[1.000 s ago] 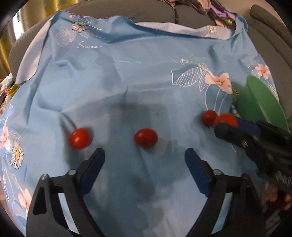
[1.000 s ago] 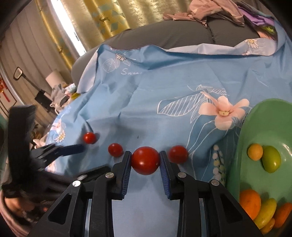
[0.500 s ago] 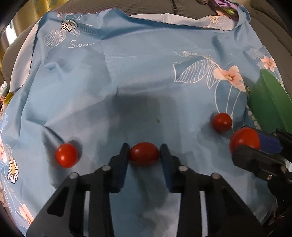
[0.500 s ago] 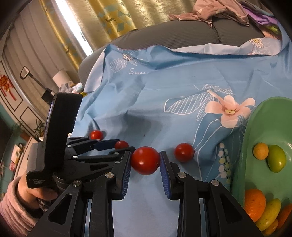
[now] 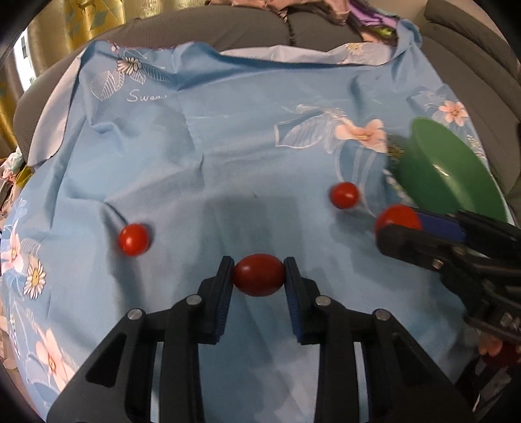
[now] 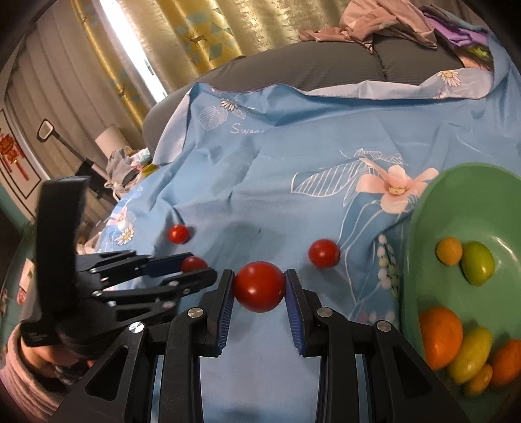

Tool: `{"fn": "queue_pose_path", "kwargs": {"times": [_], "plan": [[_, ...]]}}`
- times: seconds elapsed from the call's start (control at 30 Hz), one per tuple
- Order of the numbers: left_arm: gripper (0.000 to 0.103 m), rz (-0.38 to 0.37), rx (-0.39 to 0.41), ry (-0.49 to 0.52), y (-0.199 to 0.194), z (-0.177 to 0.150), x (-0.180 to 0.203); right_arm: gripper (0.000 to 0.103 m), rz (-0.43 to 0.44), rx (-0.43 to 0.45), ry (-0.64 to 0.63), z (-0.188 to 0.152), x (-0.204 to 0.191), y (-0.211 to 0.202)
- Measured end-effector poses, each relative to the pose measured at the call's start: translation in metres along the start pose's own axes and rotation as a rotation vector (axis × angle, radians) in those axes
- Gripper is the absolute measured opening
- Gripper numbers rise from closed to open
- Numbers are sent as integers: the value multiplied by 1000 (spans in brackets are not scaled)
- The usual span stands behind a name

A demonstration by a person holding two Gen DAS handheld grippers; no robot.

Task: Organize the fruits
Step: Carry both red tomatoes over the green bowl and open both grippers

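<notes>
My left gripper (image 5: pixel 259 276) is shut on an oval red tomato (image 5: pixel 259 275), held just above the blue flowered cloth (image 5: pixel 228 146). My right gripper (image 6: pixel 259 286) is shut on a round red tomato (image 6: pixel 259 286); in the left wrist view it shows at the right edge (image 5: pixel 399 221). Two loose tomatoes lie on the cloth: one at the left (image 5: pixel 133 239) (image 6: pixel 178 233), one toward the bowl (image 5: pixel 344 195) (image 6: pixel 324 253). A green bowl (image 6: pixel 462 201) (image 5: pixel 456 172) at the right holds oranges (image 6: pixel 439 336) and yellow-green fruits (image 6: pixel 477 263).
The cloth covers a grey sofa (image 6: pixel 293 71) with clothes (image 6: pixel 374 26) piled on its back. A hand in a pink sleeve (image 6: pixel 29 374) grips the left tool. Curtains (image 6: pixel 195 32) hang behind. Cluttered items (image 6: pixel 130 162) lie past the cloth's left edge.
My left gripper moved onto the middle tomato, shut on it and lifted it slightly. The right gripper kept its tomato and stayed nearly still.
</notes>
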State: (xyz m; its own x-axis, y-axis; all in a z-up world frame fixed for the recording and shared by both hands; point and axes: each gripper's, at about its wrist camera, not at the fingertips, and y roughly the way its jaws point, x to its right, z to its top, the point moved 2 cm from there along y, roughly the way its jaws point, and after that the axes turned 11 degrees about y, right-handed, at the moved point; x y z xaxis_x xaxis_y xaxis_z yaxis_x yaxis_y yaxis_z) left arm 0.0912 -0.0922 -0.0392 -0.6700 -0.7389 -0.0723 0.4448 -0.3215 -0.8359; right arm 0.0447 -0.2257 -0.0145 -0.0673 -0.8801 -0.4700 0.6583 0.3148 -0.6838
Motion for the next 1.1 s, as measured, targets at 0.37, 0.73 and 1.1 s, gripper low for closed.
{"fn": "queue_pose_path", "kwargs": {"times": [0.37,0.73,1.1], "plan": [[31,10,48,-22,-48,-27,22,32,14,-1,-30,-28,-17,-40],[31,19,117,-14,-95,-44,44,32,28,35,-81,-44,-41,-76],[31,39,170,-10,-128,-56,50,32,41,78,-136,-51,-64,-102]]}}
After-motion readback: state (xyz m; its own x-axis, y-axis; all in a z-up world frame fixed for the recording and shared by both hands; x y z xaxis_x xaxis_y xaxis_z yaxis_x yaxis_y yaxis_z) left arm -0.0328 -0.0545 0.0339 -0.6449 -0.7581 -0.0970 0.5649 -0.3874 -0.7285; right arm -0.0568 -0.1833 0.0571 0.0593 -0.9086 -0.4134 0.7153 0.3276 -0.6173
